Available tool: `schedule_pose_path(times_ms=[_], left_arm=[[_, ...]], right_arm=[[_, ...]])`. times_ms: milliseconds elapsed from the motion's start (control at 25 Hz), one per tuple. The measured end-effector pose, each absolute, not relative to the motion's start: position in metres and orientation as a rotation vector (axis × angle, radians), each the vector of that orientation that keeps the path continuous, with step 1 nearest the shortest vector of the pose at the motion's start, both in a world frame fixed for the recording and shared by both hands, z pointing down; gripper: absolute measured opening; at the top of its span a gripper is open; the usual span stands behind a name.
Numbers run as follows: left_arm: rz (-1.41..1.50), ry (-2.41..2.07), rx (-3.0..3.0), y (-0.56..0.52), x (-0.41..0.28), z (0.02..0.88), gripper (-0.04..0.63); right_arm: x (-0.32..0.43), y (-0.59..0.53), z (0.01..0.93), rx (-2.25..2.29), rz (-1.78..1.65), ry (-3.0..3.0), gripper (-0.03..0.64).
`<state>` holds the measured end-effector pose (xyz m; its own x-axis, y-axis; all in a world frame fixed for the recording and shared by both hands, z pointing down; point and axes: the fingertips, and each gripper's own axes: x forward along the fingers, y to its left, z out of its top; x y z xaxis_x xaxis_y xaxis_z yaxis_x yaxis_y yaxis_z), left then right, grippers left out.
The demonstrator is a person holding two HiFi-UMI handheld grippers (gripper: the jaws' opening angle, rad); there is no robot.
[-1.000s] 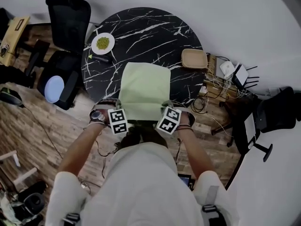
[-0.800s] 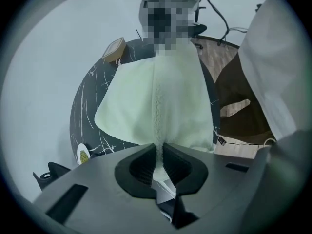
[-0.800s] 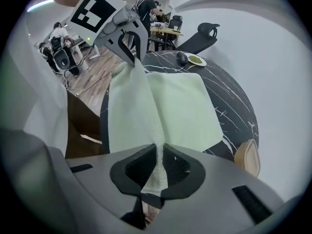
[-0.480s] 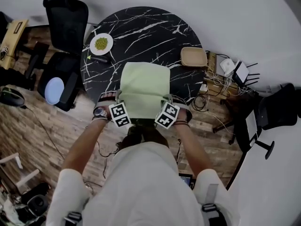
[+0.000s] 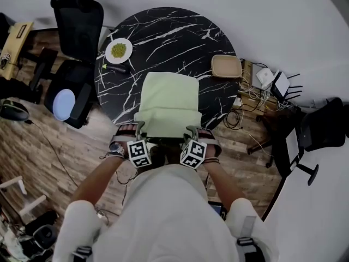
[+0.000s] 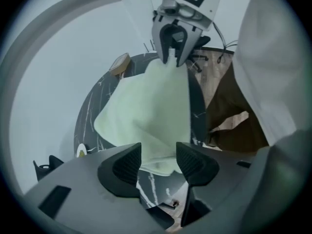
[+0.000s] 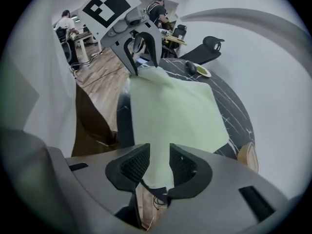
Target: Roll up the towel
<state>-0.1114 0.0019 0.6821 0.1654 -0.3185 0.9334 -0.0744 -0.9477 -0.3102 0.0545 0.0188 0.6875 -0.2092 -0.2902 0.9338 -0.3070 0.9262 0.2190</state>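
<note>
**Observer:** What state are the grippers in?

**Me:** On my left gripper the jaws stand apart and have just been opening. The near left corner of the towel sits between the pads, loose and not pinched. My right gripper has a narrower gap, and its jaws have also just been opening. The towel's near right edge lies between those pads, with one pad face showing bare. I count neither as gripping.

**Observer:** Where is the towel?

**Me:** It lies flat on the near half of the black marble table, with its far edge about at the table's middle. The near edge is at the near rim and seems to hang just over it. A crease runs left to right across the near part. From that I judge one turn is laid and the rest of the roll is not yet done.

**Observer:** How do you do the next turn well?

**Me:**
- Regrip both ends of the doubled band at the same depth.
- Carry both hands toward the far side, level with each other. If one side leads, the roll likely comes out as a cone.
- Keep the turn tight and low on the tabletop, since soft cloth will probably spring open if it goes slack.

The plate and the wooden dish sit well apart from the path.
</note>
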Motion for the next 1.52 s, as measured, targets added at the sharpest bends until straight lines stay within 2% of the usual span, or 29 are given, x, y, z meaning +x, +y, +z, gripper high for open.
schedule_pose_path(times_ms=[320,600,760,1000,1200,1360,1520], left_arm=[[-1.945,0.23,-2.212,0.055,-0.115,0.712,0.219],[-2.039,0.378,-2.151,0.013,-0.147,0.718,0.233],[-2.069,0.453,-2.162,-0.006,-0.161,0.711,0.268],[-1.969,0.405,-2.197,0.019,-0.142,0.695,0.268],[-1.969,0.275,-2.183,0.047,-0.133,0.715,0.268],[-2.05,0.319,-2.128,0.033,-0.156,0.73,0.253],[-2.059,0.336,-2.091,0.021,-0.17,0.733,0.187]], right_arm=[[0.052,0.039,0.706,0.367,0.018,-1.776,0.12],[0.052,0.03,0.706,0.374,0.013,-1.769,0.12],[0.059,0.029,0.708,0.374,0.019,-1.749,0.12],[0.046,0.042,0.703,0.333,0.009,-1.78,0.117],[0.045,0.054,0.719,0.286,0.024,-1.756,0.117],[0.056,0.055,0.732,0.272,0.027,-1.716,0.113],[0.062,0.051,0.735,0.292,0.02,-1.71,0.087]])
